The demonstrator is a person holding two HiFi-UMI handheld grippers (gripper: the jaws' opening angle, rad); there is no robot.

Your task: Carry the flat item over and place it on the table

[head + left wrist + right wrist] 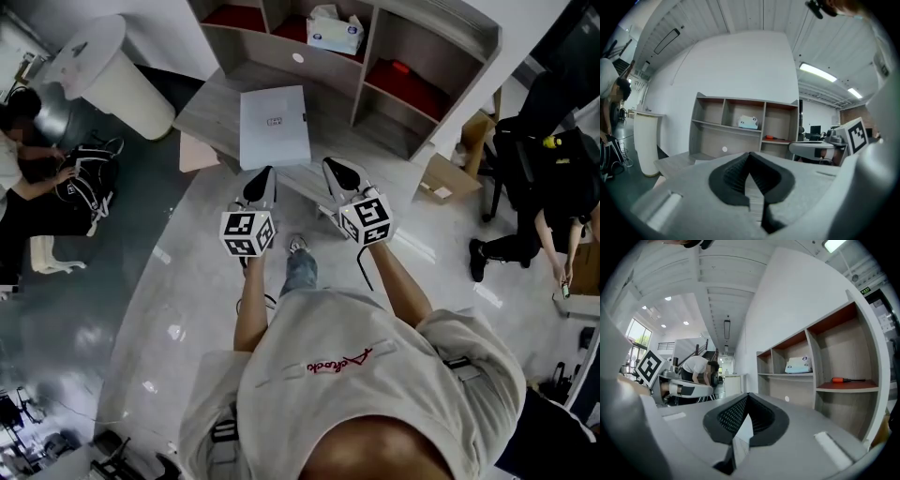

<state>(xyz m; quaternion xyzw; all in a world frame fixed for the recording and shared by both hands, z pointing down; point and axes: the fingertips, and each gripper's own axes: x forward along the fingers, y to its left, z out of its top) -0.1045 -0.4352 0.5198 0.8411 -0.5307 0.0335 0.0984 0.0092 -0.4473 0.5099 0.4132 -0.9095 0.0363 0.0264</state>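
Note:
A flat white box (274,126) lies on the grey table (211,105) in front of the shelf unit in the head view. My left gripper (265,174) hovers just short of the box's near edge, its jaws shut and empty. My right gripper (334,167) hangs beside the box's near right corner, also shut with nothing held. In the left gripper view the dark pads (740,173) meet at the tip, and the right gripper view shows its pads (736,416) pressed together too. Neither gripper touches the box.
A shelf unit (422,56) behind the table holds a tissue box (335,30) and a red-handled tool (401,67). A white round stand (112,75) is at the left. A person (37,178) crouches at far left, another (548,187) stands right. A cardboard box (448,178) sits on the floor.

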